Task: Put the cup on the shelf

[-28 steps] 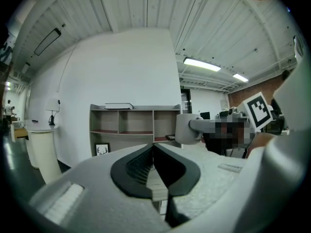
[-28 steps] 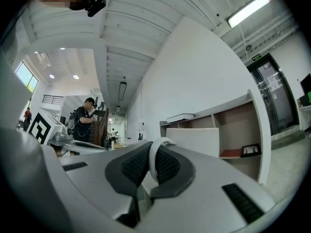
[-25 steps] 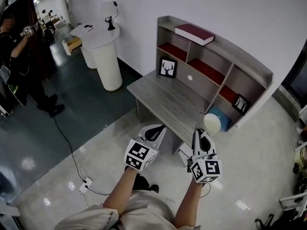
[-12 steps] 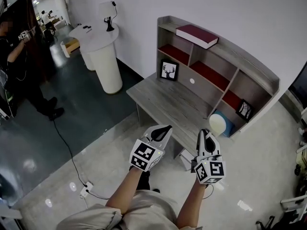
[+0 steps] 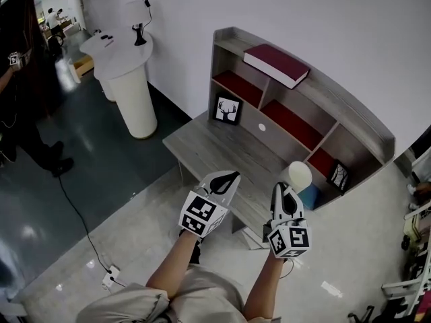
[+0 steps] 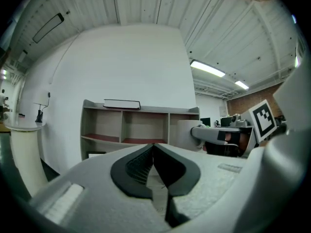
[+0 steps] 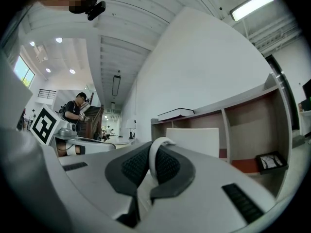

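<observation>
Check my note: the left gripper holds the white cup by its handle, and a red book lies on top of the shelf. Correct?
Not quite: the right gripper holds the white cup by its handle, as the right gripper view shows; the left gripper is shut on nothing. The red book does lie on top of the shelf.

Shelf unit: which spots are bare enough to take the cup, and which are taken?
Free: the upper left bay, the upper middle bay, the shelf top right of the book, the desktop beside the deer picture. Crowded: the right-hand bay, holding a small frame.
</observation>
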Motion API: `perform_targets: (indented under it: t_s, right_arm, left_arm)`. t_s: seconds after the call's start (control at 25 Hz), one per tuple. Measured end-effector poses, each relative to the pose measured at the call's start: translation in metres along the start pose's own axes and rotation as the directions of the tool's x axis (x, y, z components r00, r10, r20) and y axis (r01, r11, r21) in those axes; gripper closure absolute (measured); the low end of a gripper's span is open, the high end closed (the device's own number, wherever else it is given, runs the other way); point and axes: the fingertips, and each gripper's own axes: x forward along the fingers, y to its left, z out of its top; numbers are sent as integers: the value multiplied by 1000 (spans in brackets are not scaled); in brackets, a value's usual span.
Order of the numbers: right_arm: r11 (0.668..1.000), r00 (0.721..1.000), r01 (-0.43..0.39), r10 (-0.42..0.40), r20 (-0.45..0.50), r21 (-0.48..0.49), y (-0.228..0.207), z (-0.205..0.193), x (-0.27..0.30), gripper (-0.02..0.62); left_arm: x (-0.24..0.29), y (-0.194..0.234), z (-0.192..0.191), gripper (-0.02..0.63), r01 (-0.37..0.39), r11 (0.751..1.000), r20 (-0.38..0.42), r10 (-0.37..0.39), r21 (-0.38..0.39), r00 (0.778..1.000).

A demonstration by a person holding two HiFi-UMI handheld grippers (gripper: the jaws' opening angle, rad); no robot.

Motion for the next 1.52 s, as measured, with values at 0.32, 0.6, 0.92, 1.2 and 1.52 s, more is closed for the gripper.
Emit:
perform_targets:
  t_s: [0.32, 0.6, 0.92, 1.2, 1.52]
  right_arm:
    - [999, 999, 50, -50, -3, 13, -28, -6, 74, 580]
    - [995, 995, 99, -99, 13, 12, -43, -8, 134, 580]
    - [980, 980, 200, -200, 19, 19, -63, -26, 164, 580]
    - [959, 959, 284, -284, -5, -1, -87, -32, 160, 580]
    - [949, 949, 316, -316, -2, -5, -127, -44, 183, 580]
  left_arm:
    - [60, 59, 2, 595, 56, 998, -14, -56, 2, 998]
    - [102, 112, 5, 595, 97, 995, -25, -97, 10, 995]
    - [135, 147, -10, 595, 165, 986, -55, -165, 1, 985]
    - [165, 121, -17, 595, 285, 958, -54, -286, -30, 957]
    - [204, 128, -21, 595, 307, 951, -61, -308, -25, 949]
